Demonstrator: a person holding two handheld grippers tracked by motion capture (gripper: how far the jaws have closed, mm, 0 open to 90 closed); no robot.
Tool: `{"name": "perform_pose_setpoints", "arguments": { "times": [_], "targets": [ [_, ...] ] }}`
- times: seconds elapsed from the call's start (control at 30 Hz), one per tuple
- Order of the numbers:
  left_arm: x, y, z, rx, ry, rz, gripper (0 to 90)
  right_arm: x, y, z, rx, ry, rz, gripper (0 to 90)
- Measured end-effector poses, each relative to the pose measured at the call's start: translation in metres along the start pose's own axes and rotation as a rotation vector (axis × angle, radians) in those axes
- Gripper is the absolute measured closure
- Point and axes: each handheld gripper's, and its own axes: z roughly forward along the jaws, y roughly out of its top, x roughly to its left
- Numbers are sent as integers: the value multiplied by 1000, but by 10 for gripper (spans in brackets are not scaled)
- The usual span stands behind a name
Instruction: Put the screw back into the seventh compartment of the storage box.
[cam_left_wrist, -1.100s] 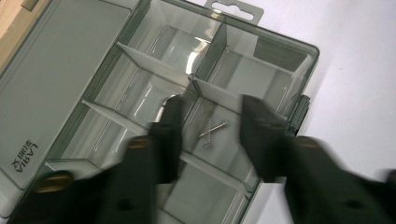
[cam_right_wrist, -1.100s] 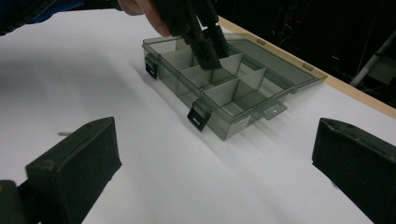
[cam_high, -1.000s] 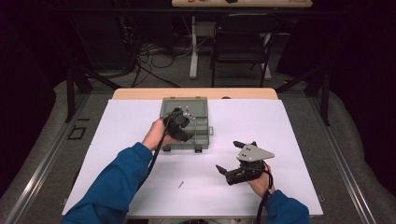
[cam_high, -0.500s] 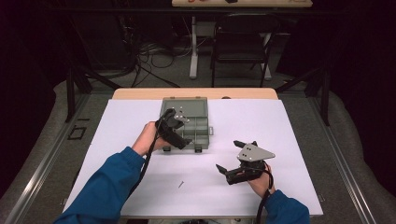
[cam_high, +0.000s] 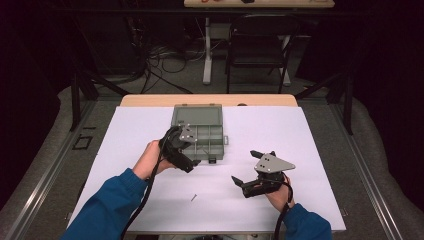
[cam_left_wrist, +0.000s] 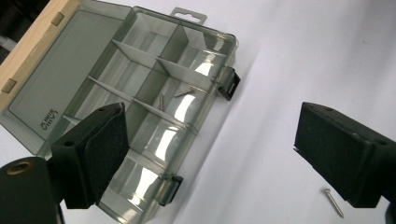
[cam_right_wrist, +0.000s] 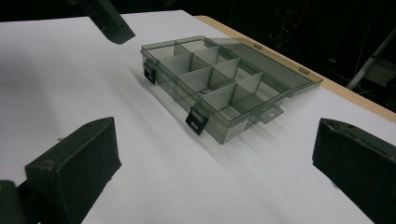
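Observation:
A clear grey compartment box (cam_high: 205, 136) lies open on the white sheet, its lid (cam_high: 196, 115) folded back. In the left gripper view two small screws (cam_left_wrist: 161, 101) rest in one middle compartment of the box (cam_left_wrist: 154, 88). My left gripper (cam_high: 187, 152) hovers at the box's near left corner. Its jaws have just been opening and stand wide with nothing between them (cam_left_wrist: 215, 116). A loose screw (cam_left_wrist: 335, 203) lies on the sheet by its right pad (cam_left_wrist: 341, 149). My right gripper (cam_high: 245, 166) is open and empty, aimed at the box (cam_right_wrist: 215, 79) from the right (cam_right_wrist: 215, 140).
The loose screw (cam_high: 194, 198) lies on the white sheet (cam_high: 310, 150) in front of the box, between the two hands. A wooden table edge (cam_high: 210, 100) runs behind the lid. Beyond it stand a chair (cam_high: 257, 55) and cables on the floor.
My left gripper has drawn back from over the box toward its near left corner and risen slightly, and its jaws have spread. The right gripper has not moved.

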Motion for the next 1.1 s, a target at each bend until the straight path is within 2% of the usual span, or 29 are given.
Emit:
{"name": "perform_pose_setpoints", "arguments": {
  "times": [0.17,0.6,0.93,1.1],
  "targets": [
    [-9,-5,-3,5,1,-6,65,0,0,0,-1,2,0,0],
    [-26,-14,-9,-2,-7,8,25,0,0,0,-2,0,-3,0],
    [-39,-27,-3,12,-15,8,2,0,0,0,0,-4,-2,0],
    [-43,-34,-2,5,-20,-1,1,0,0,0,-1,-5,-4,0]
  ]
}}
